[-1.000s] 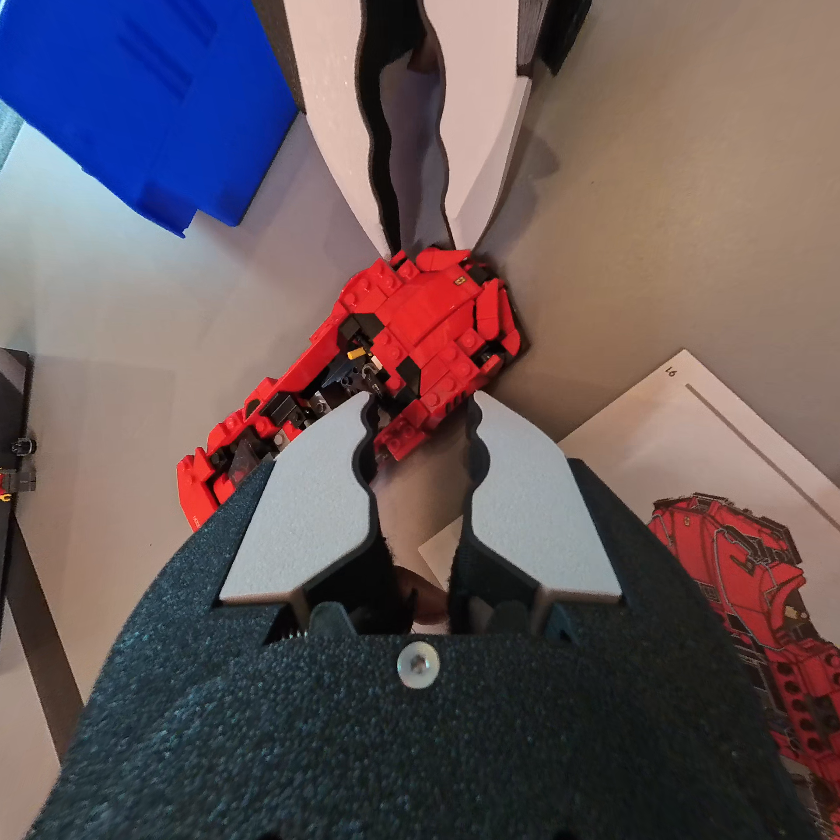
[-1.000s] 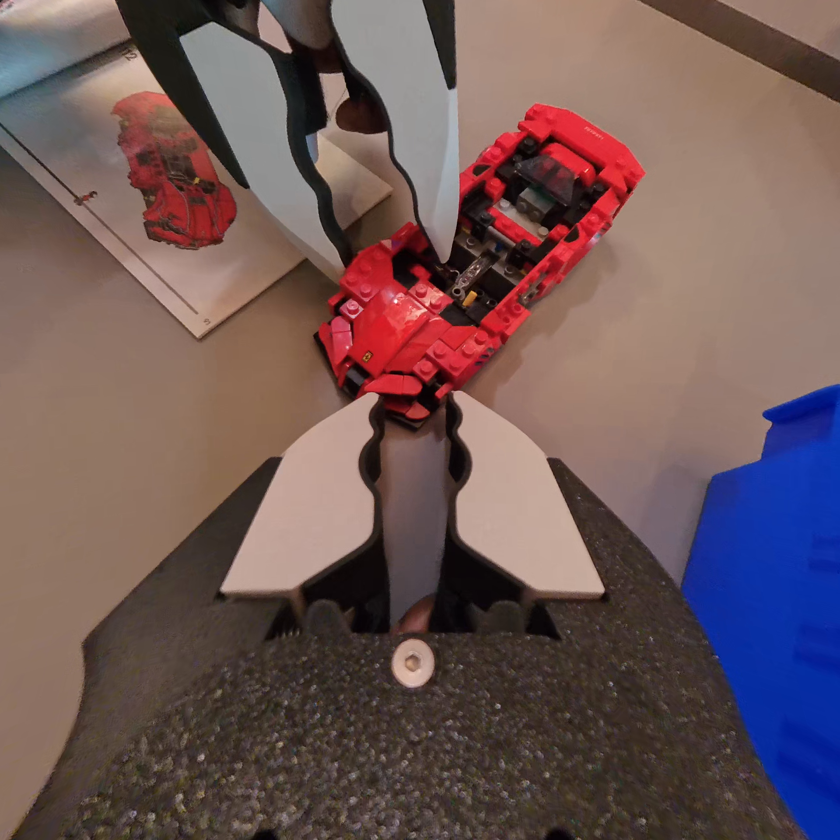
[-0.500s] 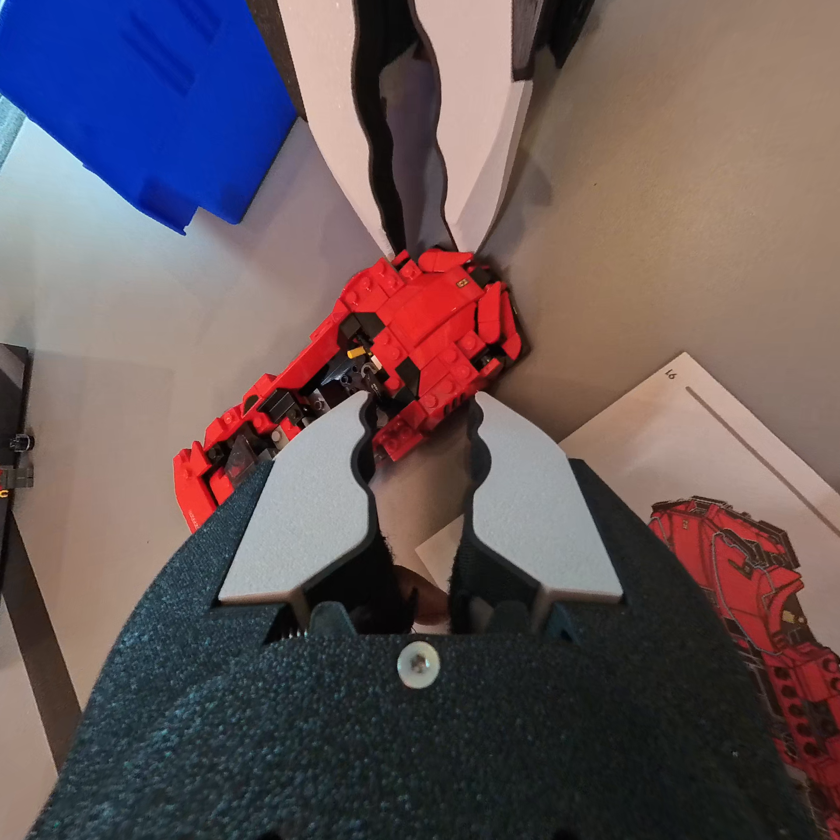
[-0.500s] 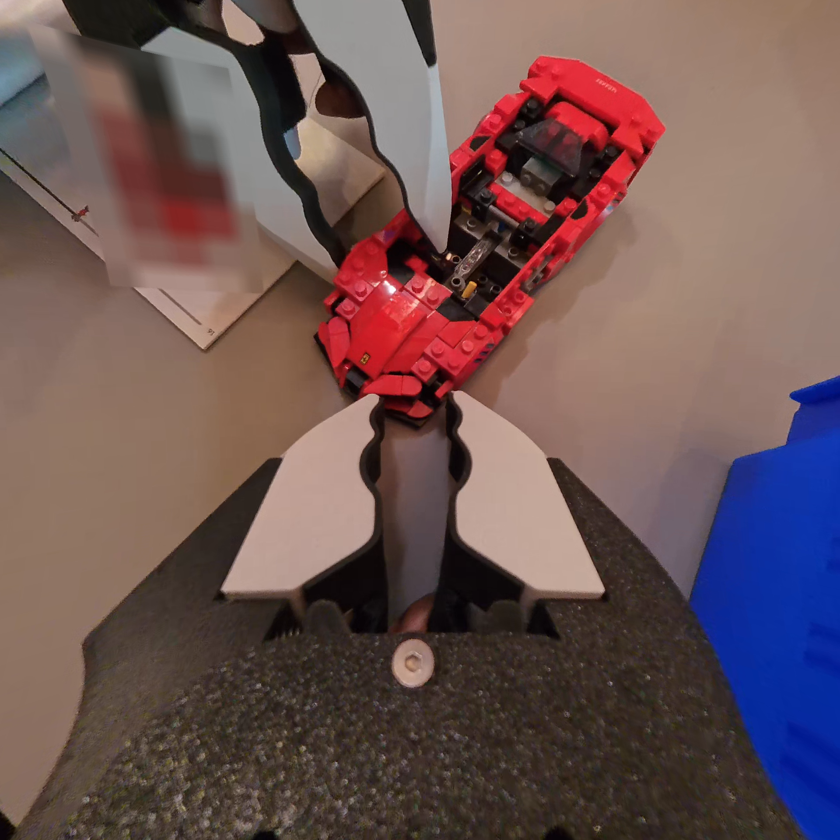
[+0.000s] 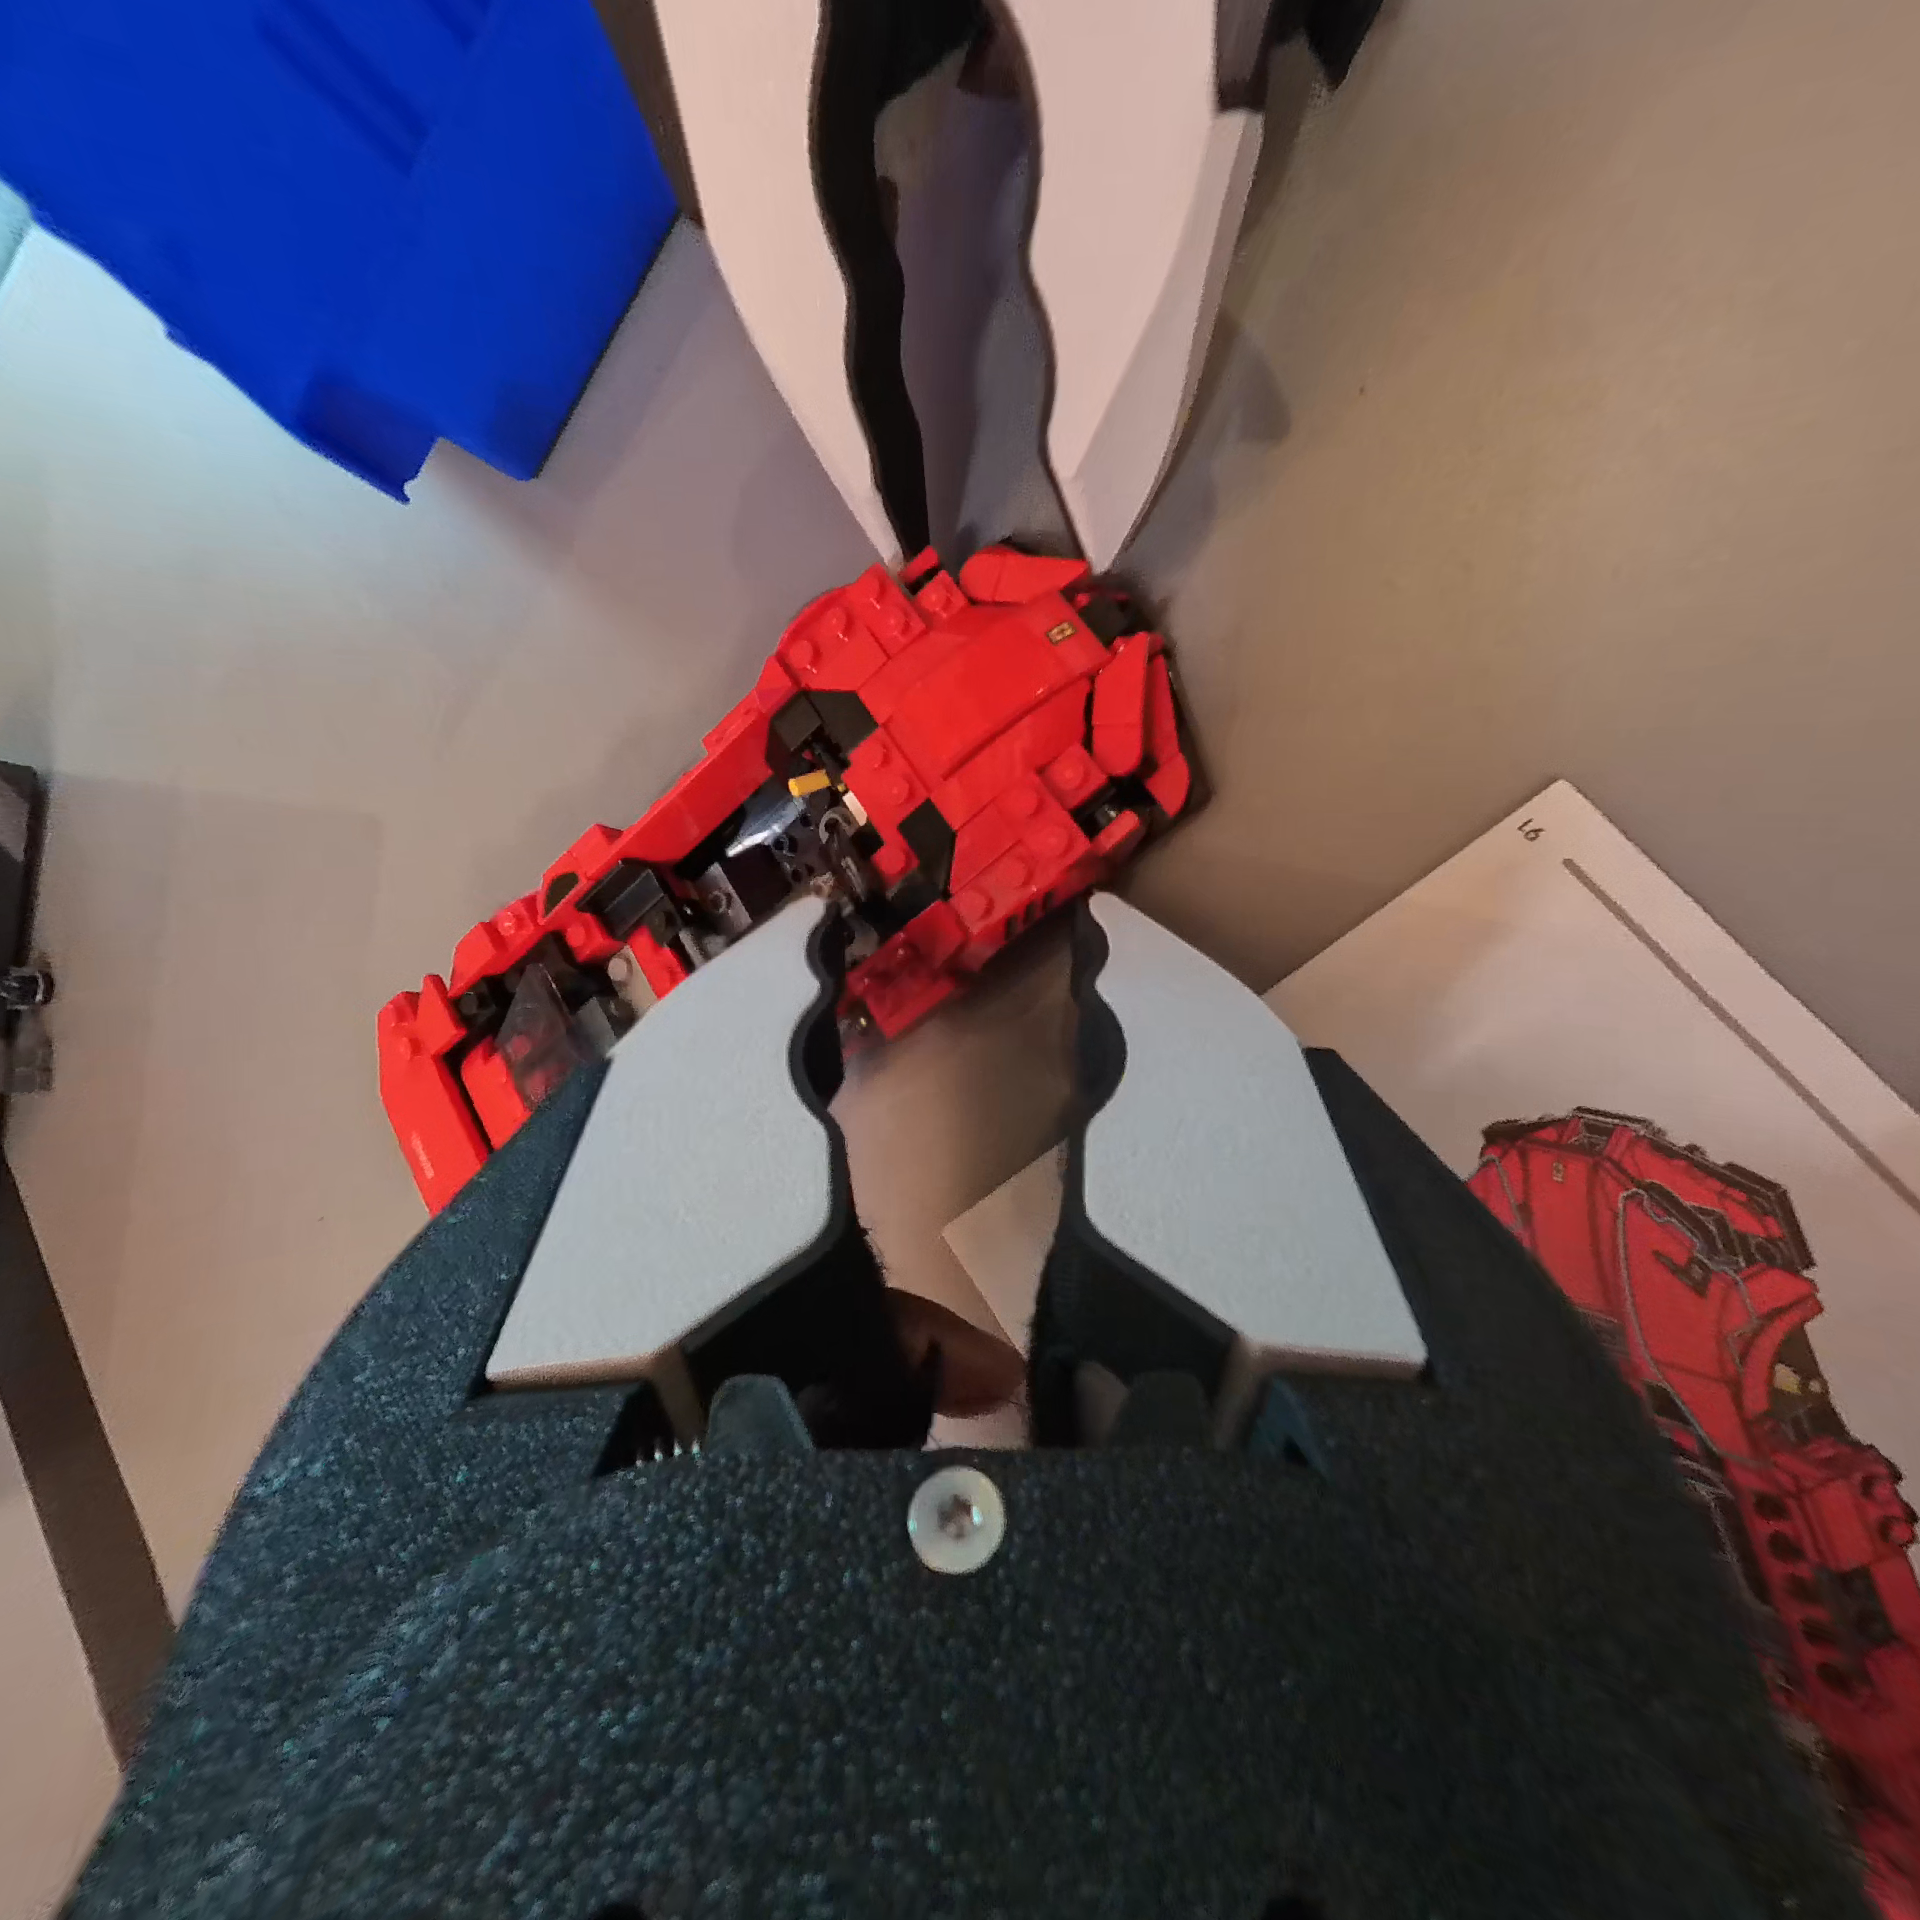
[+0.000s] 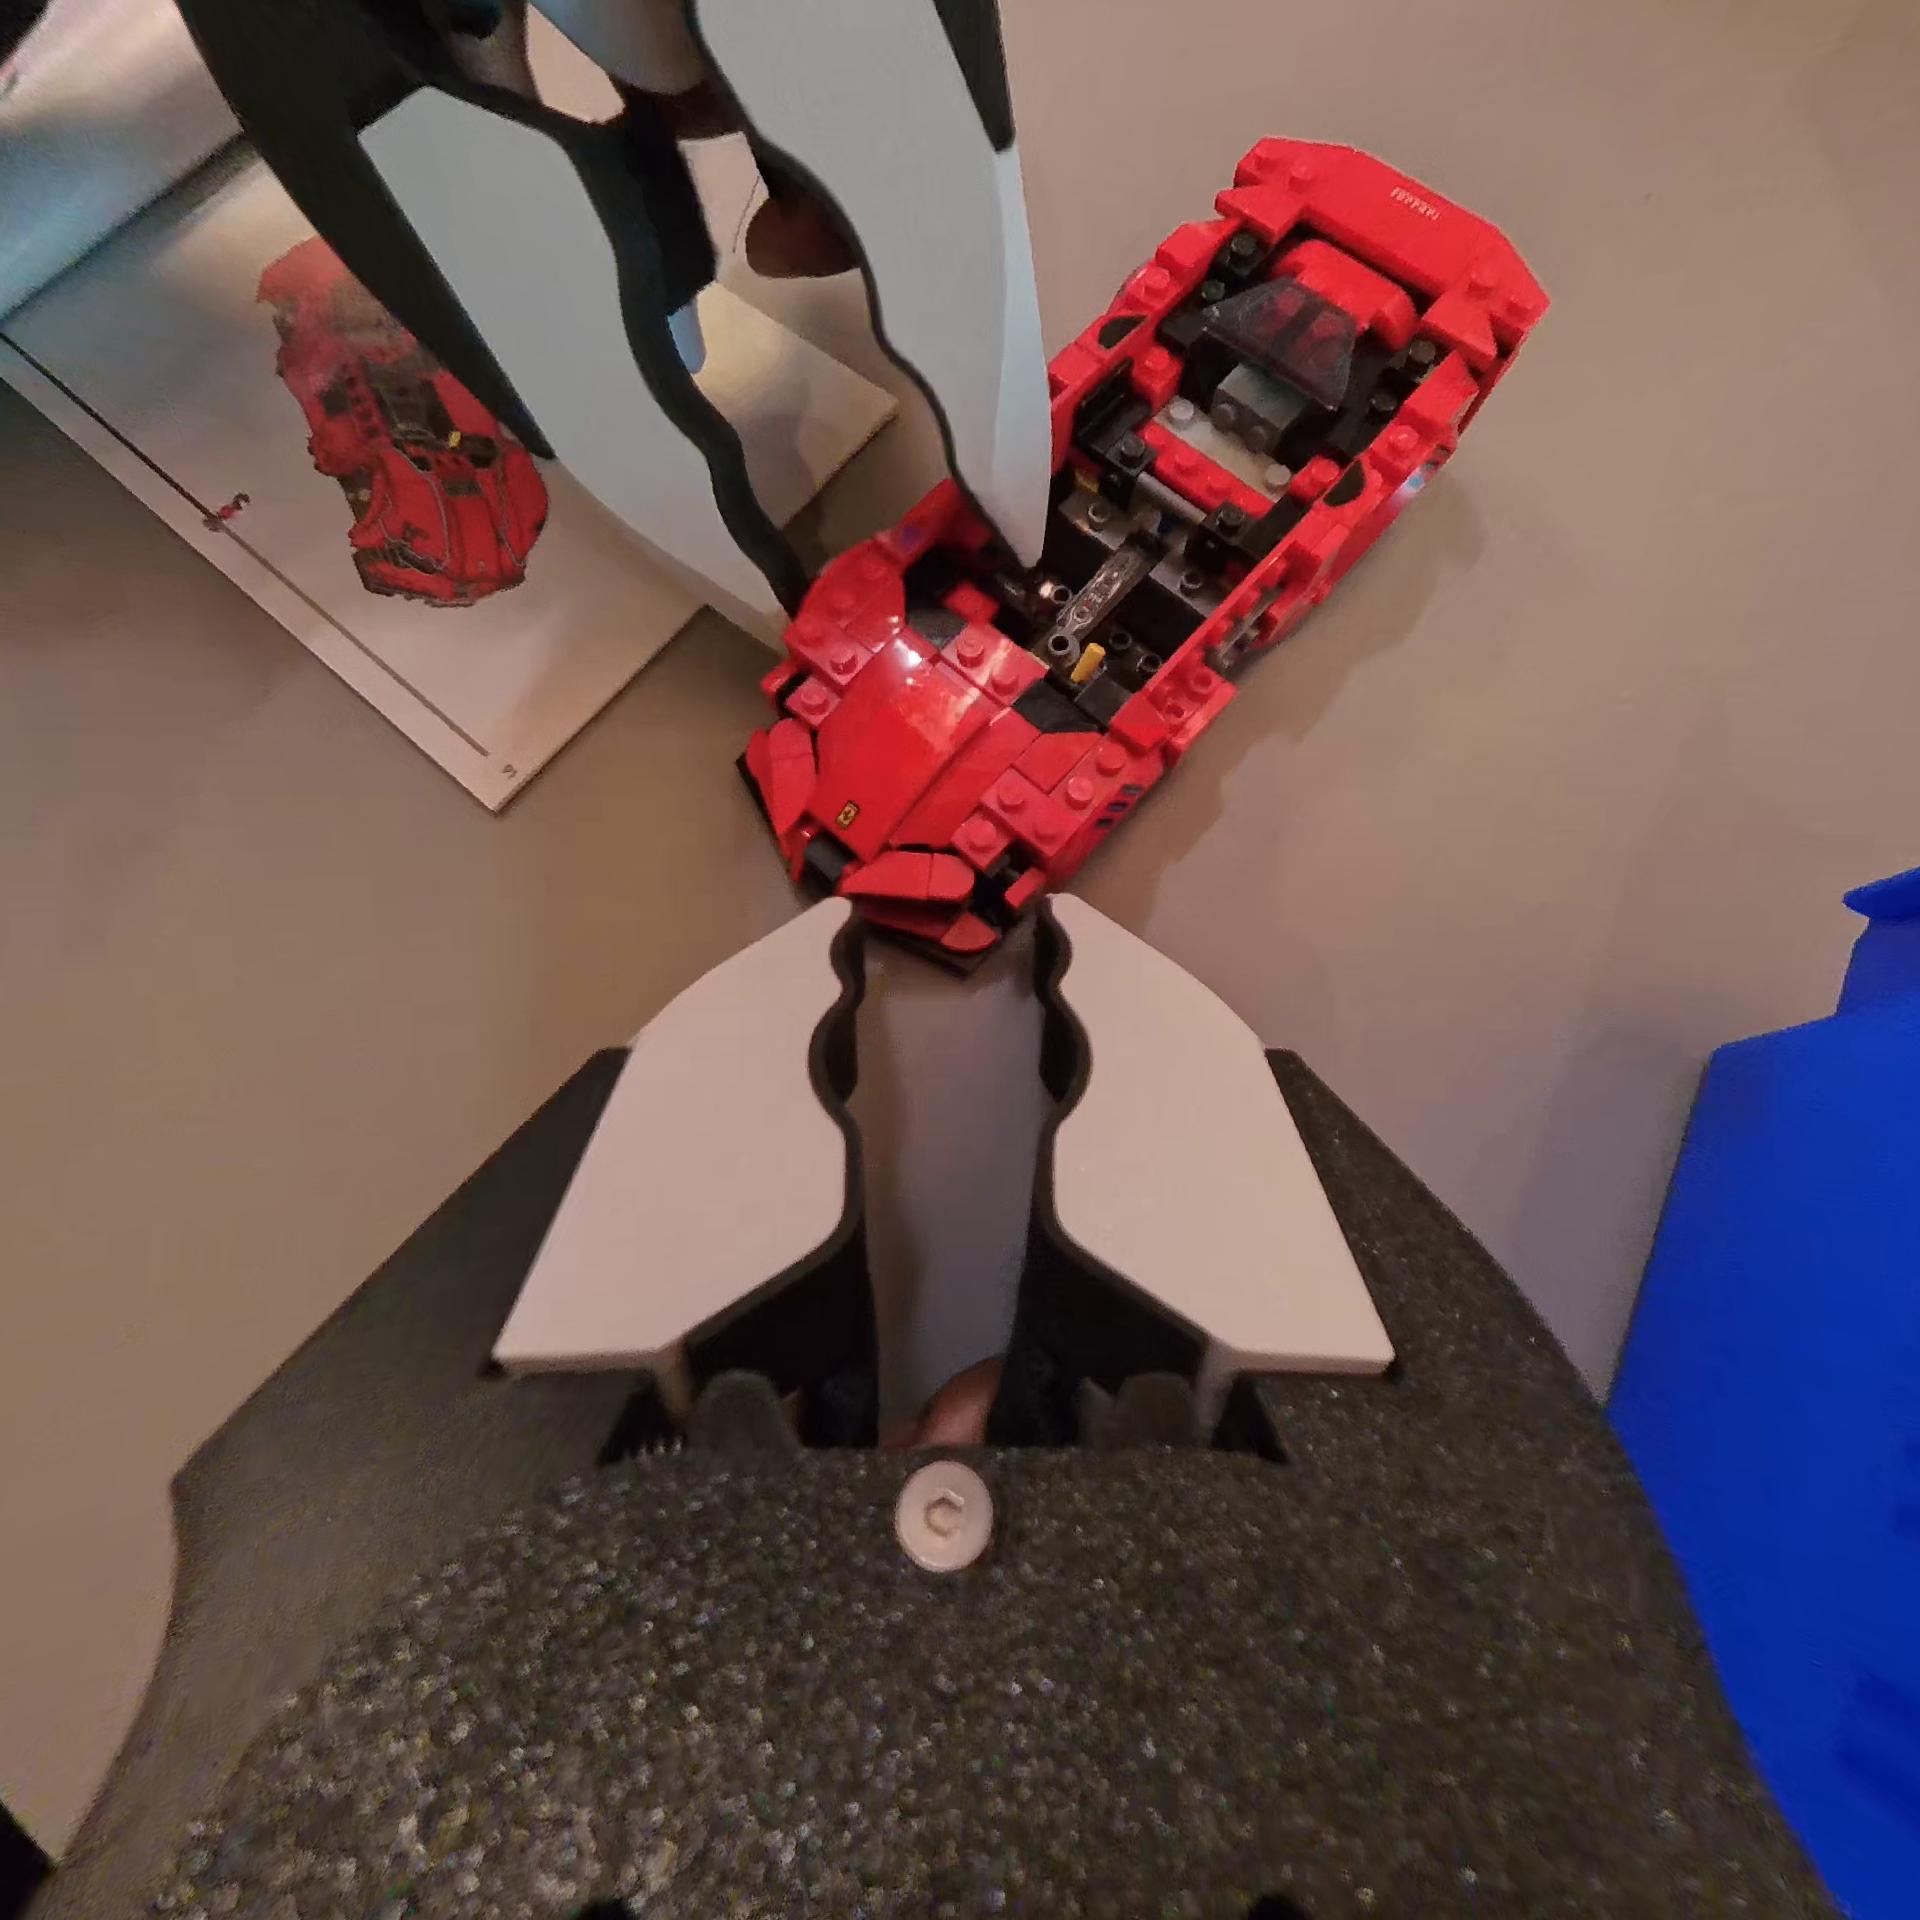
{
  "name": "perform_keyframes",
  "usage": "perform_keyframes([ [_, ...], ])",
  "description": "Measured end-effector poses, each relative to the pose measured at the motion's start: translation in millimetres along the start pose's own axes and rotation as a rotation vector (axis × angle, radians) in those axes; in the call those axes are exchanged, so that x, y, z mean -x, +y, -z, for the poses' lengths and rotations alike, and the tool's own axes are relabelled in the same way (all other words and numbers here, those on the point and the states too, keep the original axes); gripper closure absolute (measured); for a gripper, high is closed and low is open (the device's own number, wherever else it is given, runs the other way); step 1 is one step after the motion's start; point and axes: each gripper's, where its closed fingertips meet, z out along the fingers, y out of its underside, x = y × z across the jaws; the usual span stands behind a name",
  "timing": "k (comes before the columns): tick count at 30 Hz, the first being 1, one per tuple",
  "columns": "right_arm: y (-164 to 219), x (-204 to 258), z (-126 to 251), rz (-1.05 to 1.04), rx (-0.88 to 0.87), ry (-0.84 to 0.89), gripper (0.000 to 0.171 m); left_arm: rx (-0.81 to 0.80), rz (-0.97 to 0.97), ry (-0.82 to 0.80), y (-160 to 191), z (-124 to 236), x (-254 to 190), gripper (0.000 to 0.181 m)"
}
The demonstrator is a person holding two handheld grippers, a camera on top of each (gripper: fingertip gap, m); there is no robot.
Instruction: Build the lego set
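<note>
A red lego car (image 5: 966, 717) lies on the tan table, part built, with its cockpit open. My left gripper (image 5: 951, 925) straddles the car's front side. One fingertip (image 6: 1023, 520) is down in the cockpit and the other is outside the fender, so the fingers are closed on that wall. My right gripper (image 6: 945, 920) is closed on the car's nose (image 6: 925, 883), which sits between its tips. It also shows in the left wrist view (image 5: 997, 520), coming in from the far side. The car (image 6: 1143, 582) points its nose at the right gripper.
A blue bin (image 5: 312, 208) stands beyond the car's left side and also shows in the right wrist view (image 6: 1787, 1351). The open instruction booklet (image 5: 1558, 1039) with a red car picture lies beside the left gripper. A dark object (image 5: 21, 987) sits at the far left edge. Spacing between my two grippers at the tips: around 6 cm.
In the right wrist view the car's rear has swung to the right while its nose stays between the tips. The left wrist view is almost unchanged.
</note>
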Motion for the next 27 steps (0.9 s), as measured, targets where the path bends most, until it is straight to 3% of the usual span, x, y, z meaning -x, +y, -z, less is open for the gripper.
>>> perform_keyframes([
  [4, 6, 0, 4, -0.017, 0.007, 0.002, 0.135, 0.025, 0.036, -0.027, 8, 14, 6, 0.133],
  [8, -2, 6, 13, -0.016, -0.098, -0.007, 0.131, 0.005, 0.107, -0.107, 7, 56, 14, 0.131],
  [14, -40, 46, 23, 0.138, -0.351, -0.113, 0.142, 0.133, 0.327, -0.272, 36, 122, -10, 0.154],
  [20, -43, 98, -7, 0.206, -0.249, -0.271, 0.148, 0.147, 0.542, -0.276, 39, 125, -77, 0.180],
  [27, -44, 103, -34, 0.130, -0.169, -0.275, 0.159, 0.281, 0.609, -0.334, 62, 123, -105, 0.180],
])
